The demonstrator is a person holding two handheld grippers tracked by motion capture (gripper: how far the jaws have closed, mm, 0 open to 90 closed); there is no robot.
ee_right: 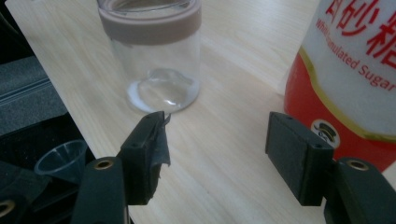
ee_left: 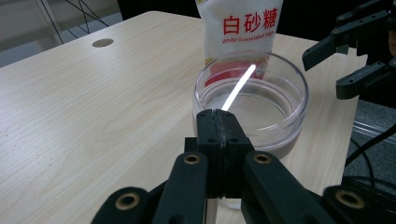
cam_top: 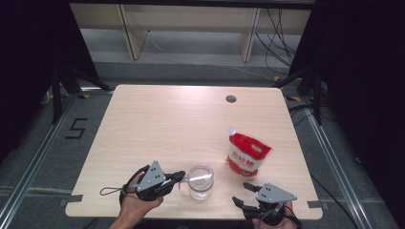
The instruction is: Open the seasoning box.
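At the table's near edge, your left gripper [ee_left: 219, 122] pinches a light, thin, bendy white stirrer [ee_left: 238, 87] in the fragile, slick glass jar [cam_top: 200, 181]; your right gripper [ee_right: 212, 149] gapes wide.

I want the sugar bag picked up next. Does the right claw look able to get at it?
Probably yes: the right claw stands open, and the sugar bag is just ahead with bare table between.

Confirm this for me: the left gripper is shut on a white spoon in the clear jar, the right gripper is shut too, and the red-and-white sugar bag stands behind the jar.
One thing is wrong: the right gripper is open, not shut; the right gripper view shows its jaws wide apart. The rest holds: the left gripper is shut on the white spoon in the clear jar, and the sugar bag stands behind.
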